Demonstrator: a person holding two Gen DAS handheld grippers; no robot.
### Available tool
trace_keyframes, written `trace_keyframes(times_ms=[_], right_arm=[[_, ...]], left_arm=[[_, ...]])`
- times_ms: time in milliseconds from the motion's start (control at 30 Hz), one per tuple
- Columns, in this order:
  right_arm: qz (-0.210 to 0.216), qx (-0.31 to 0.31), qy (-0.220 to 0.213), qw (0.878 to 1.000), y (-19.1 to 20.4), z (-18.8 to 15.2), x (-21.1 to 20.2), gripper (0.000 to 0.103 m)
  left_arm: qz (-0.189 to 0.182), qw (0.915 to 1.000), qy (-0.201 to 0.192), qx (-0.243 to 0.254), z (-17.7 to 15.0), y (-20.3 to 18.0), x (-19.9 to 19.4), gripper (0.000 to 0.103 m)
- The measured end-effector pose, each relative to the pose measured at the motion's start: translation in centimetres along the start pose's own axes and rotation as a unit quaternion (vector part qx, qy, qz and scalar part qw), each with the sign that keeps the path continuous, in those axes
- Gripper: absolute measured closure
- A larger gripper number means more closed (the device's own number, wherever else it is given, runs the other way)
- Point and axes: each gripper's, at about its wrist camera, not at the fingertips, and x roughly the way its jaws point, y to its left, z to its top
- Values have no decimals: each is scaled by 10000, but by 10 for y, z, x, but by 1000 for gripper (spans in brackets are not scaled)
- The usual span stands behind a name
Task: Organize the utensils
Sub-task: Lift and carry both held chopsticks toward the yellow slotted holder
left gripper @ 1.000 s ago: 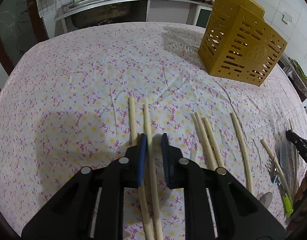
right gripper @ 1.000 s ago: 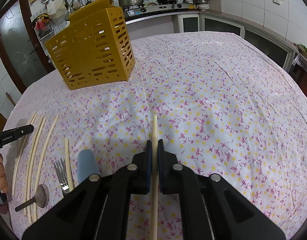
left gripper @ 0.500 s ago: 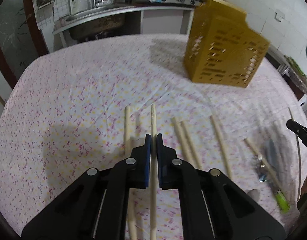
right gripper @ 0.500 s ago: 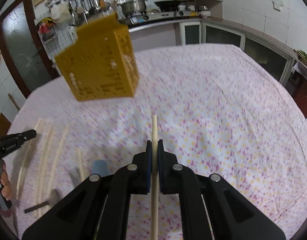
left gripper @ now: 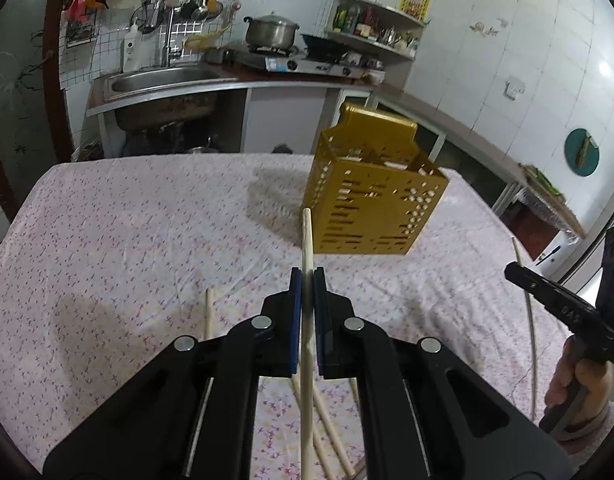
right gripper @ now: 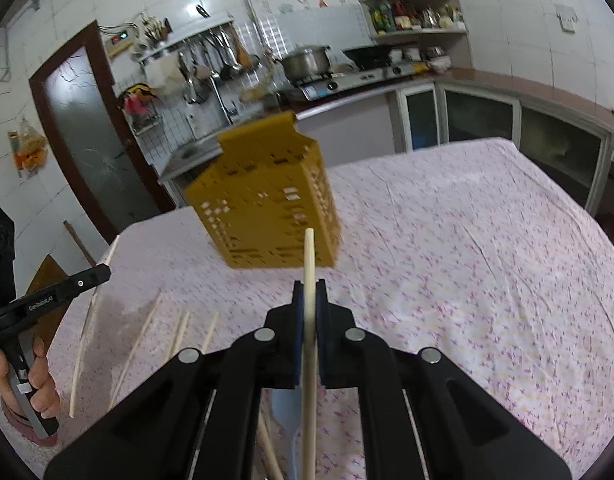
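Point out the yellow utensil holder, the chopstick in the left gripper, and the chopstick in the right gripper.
yellow utensil holder (left gripper: 371, 208): left wrist view, slotted front wall.
left gripper's chopstick (left gripper: 306, 236): left wrist view, shaft above the pads.
right gripper's chopstick (right gripper: 309, 256): right wrist view, shaft near its tip.

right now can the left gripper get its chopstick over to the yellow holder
Probably yes. The left gripper is shut on a chopstick lifted off the tablecloth, and nothing stands between it and the yellow holder ahead. The right gripper, also holding one, is off to the side.

Left tongs (left gripper: 307, 276) clamped, raised; right tongs (right gripper: 309, 288) clamped, raised.
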Motion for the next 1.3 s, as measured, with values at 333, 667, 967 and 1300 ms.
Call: trace_keyframes(times_ms=[333,667,967,1300], right_arm=[[251,-234,-469,9983,26,18,-11,97],[188,-451,-777,9958,39,34,-11,97],[386,-293,-852,9952,35,47,-6,97],[455,-245,-720,9961,37,77,4,97]], left_arm=[[-291,9978,-572,139,13,-20,-8,99],[-437,9961,-683,344,29,-32,-6,99],[-432,9952,-744,471,44,-35,-13,99],[-404,9951,-724,545,79,-42,-27,99]])
